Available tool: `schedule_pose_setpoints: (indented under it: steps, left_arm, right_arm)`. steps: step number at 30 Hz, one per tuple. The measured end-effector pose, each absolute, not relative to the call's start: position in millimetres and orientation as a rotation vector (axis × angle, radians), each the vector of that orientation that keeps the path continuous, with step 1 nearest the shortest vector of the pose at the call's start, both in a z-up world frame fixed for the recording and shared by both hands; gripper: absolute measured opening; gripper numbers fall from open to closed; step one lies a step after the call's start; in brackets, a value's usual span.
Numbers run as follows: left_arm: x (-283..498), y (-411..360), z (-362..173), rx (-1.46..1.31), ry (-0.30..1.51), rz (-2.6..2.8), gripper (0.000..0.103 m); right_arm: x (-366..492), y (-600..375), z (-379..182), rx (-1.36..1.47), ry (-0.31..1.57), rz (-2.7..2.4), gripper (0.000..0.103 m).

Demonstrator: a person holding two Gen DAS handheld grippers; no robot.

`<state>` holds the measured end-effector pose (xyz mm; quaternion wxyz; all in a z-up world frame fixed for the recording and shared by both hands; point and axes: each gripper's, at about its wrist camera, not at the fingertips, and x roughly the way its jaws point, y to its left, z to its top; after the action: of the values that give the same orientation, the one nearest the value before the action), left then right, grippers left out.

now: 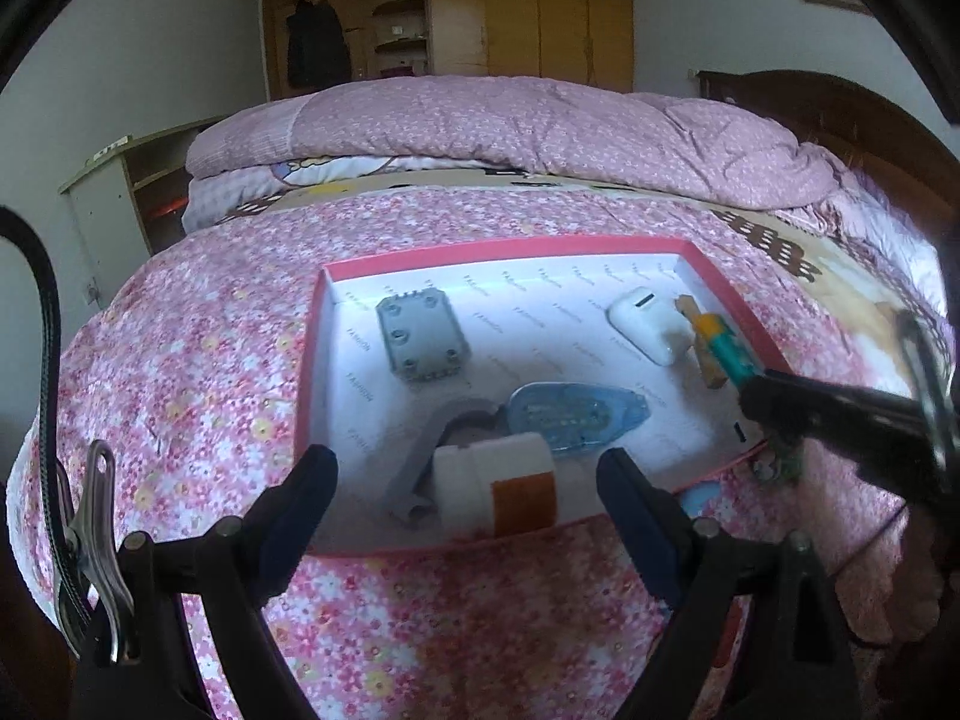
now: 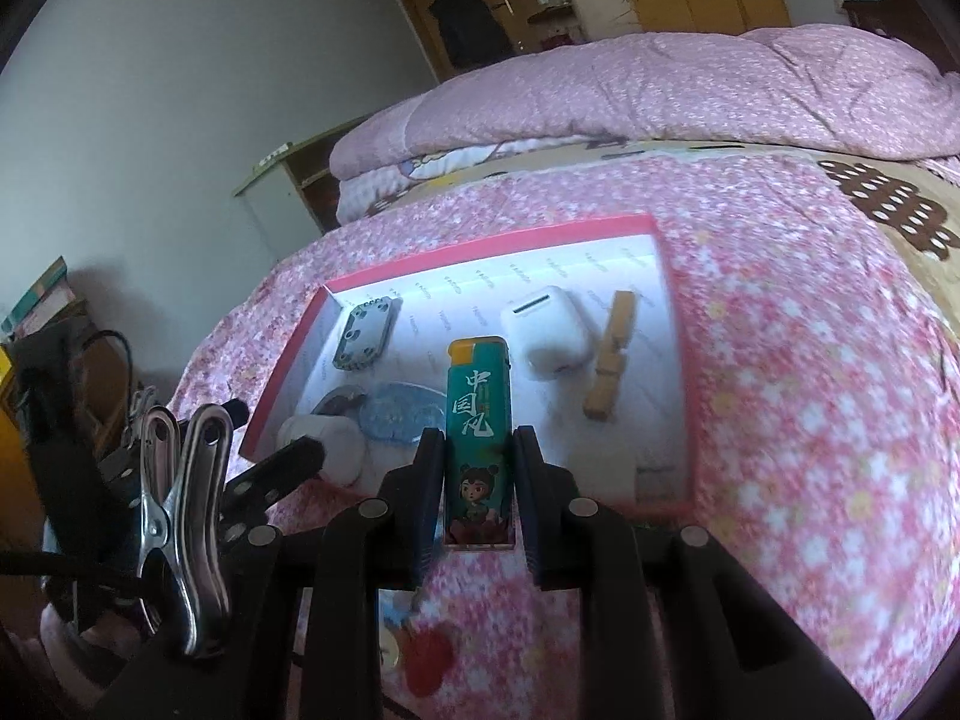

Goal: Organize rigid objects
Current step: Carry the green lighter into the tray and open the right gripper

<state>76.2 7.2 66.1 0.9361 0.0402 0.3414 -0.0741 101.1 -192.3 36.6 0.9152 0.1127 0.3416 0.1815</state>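
A pink-rimmed white box (image 1: 312, 360) (image 2: 675, 312) lies on the bed. In it are a grey plate (image 1: 420, 333) (image 2: 363, 339), a white earbud case (image 1: 648, 324) (image 2: 549, 327), a wooden clothespin (image 2: 612, 354), a blue correction-tape dispenser (image 1: 576, 414) (image 2: 399, 411), a grey bracket (image 1: 432, 450) and a white roll with an orange label (image 1: 498, 486) (image 2: 324, 447). My right gripper (image 2: 477, 447) (image 1: 774, 402) is shut on a green lighter (image 2: 479, 438) (image 1: 729, 354), held over the box's near right side. My left gripper (image 1: 468, 480) is open at the box's near edge, with the white roll between its fingers.
The pink floral bedspread (image 1: 210, 360) surrounds the box. A folded pink quilt (image 1: 510, 132) lies behind it. A wooden headboard (image 1: 840, 114) stands at the right, a small shelf unit (image 1: 132, 192) at the left, and a wardrobe (image 1: 510, 6) behind.
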Motion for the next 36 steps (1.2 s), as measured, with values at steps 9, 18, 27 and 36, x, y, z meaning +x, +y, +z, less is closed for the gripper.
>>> schedule_pose_setpoints:
  steps: [9, 18, 27, 36]
  left_arm:
    - [77, 16, 61, 0.057, 0.712, -0.149, 0.091]
    - [77, 20, 58, 0.041, 0.723, -0.148, 0.091]
    - [70, 15, 62, 0.056, 0.720, -0.166, 0.091]
    - [56, 3, 68, 0.074, 0.717, -0.217, 0.091]
  right_arm:
    - [133, -174, 31, 0.157, 0.746, 0.370, 0.024]
    - [139, -169, 28, 0.142, 0.758, 0.339, 0.028]
    - [116, -181, 47, 0.161, 0.711, 0.325, 0.034]
    - [73, -194, 44, 0.164, 0.730, 0.293, 0.034]
